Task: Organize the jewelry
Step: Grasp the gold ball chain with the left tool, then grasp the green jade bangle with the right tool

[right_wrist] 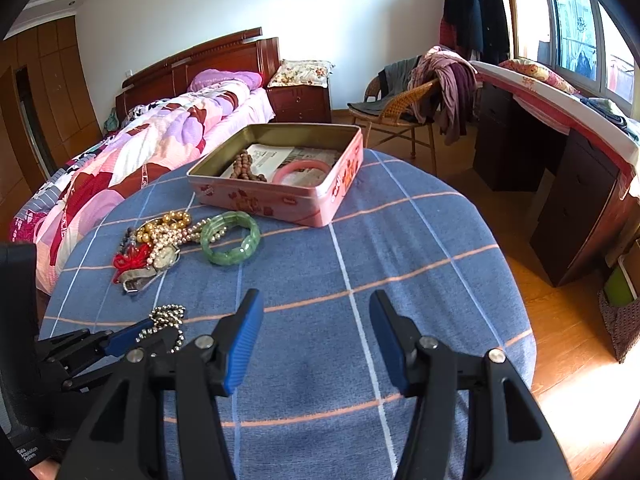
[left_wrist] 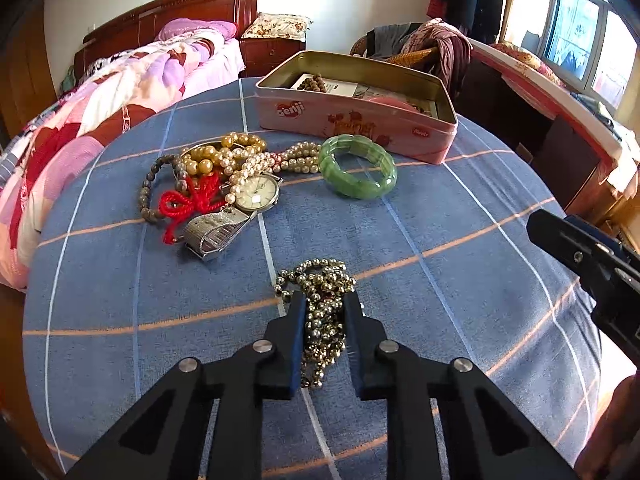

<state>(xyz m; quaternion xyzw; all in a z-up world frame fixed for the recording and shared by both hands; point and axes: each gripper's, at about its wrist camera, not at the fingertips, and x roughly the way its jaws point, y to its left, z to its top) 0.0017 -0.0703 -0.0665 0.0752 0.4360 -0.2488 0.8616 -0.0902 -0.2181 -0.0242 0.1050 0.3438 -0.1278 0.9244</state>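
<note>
A bunched gold bead chain [left_wrist: 326,312] lies on the blue checked cloth, and my left gripper [left_wrist: 325,300] is shut on it, its pads pressing the beads from both sides. The chain [right_wrist: 166,322] and the left gripper [right_wrist: 156,330] also show at the lower left of the right wrist view. Farther back lie a green stone bangle [left_wrist: 358,166], a wristwatch [left_wrist: 256,194], pearl strands [left_wrist: 260,160] and a red cord knot [left_wrist: 188,204] in a heap. My right gripper [right_wrist: 316,308] hangs open over bare cloth with nothing between its fingers.
An open pink tin [left_wrist: 352,118] stands at the back of the round table [left_wrist: 440,300]; in it lie brown beads [right_wrist: 246,168], a pink bangle [right_wrist: 302,170] and papers. A bed [left_wrist: 120,92] is close on the left, a wicker chair [right_wrist: 400,116] and dark desk [right_wrist: 560,184] to the right.
</note>
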